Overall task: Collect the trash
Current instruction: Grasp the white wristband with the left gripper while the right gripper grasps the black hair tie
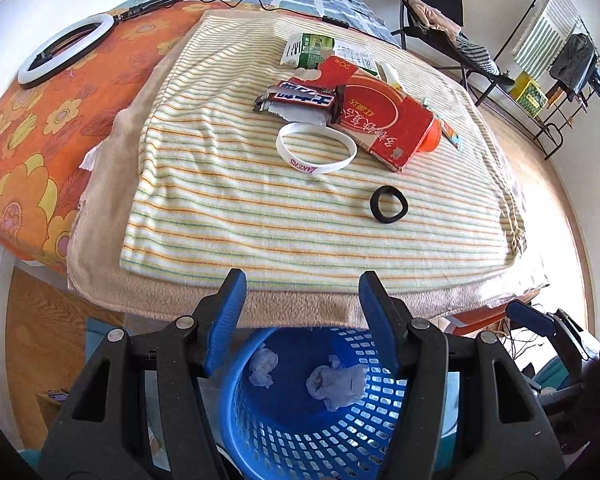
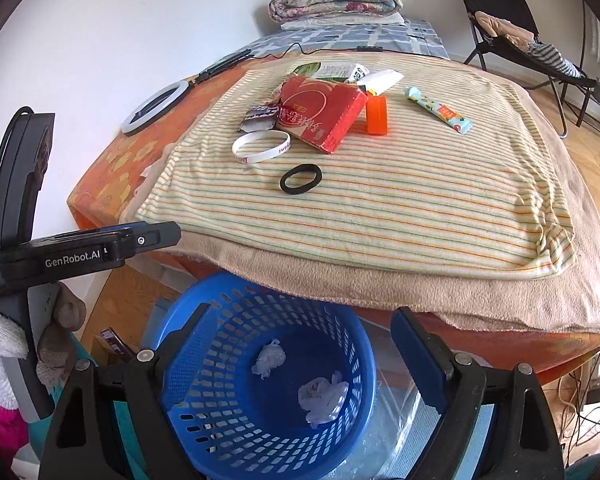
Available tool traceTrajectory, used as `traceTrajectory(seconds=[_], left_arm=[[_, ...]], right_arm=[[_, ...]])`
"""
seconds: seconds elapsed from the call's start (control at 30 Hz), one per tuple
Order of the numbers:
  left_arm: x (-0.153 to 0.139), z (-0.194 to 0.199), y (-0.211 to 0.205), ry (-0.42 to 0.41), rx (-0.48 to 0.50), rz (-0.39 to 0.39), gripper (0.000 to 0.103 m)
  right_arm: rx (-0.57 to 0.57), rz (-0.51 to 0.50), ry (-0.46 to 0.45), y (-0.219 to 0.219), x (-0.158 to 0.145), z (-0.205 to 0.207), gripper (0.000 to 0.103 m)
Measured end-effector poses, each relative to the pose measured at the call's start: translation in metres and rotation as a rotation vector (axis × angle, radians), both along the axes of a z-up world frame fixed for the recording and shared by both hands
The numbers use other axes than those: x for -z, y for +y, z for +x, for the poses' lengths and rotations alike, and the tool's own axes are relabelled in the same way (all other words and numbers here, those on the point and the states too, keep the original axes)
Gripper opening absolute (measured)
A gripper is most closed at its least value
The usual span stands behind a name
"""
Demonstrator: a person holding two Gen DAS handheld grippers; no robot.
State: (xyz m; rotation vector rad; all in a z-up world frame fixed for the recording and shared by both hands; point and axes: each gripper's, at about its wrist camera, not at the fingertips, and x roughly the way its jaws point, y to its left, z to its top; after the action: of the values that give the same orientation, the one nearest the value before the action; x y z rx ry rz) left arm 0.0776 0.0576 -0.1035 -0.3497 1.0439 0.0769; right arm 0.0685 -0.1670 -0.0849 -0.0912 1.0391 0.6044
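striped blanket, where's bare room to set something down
Free: the striped blanket near its front edge, below the black hair tie, and its right side past the candy wrapper. Crowded: the far middle around the red box and white wristband.

left claw (image 1: 302,312) – empty, agape | blue basket (image 1: 300,440) – two tissue wads (image 1: 336,386)
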Motion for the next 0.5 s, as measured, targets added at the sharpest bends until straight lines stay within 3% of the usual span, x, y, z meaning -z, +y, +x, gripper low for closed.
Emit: traceTrajectory(seconds=[0.3,0.5], left_arm=[[0.006,0.042,0.014,0.013,-0.006,-0.022,0.060],[0.011,0.066,0.020,0.023,-0.009,-0.029,0.054]], right_arm=[[-0.025,0.014,-0.015,0.020,-0.002,0.027,0.090],[-0.039,0.016,-0.014,0.036,0.001,0.047,0.085]])
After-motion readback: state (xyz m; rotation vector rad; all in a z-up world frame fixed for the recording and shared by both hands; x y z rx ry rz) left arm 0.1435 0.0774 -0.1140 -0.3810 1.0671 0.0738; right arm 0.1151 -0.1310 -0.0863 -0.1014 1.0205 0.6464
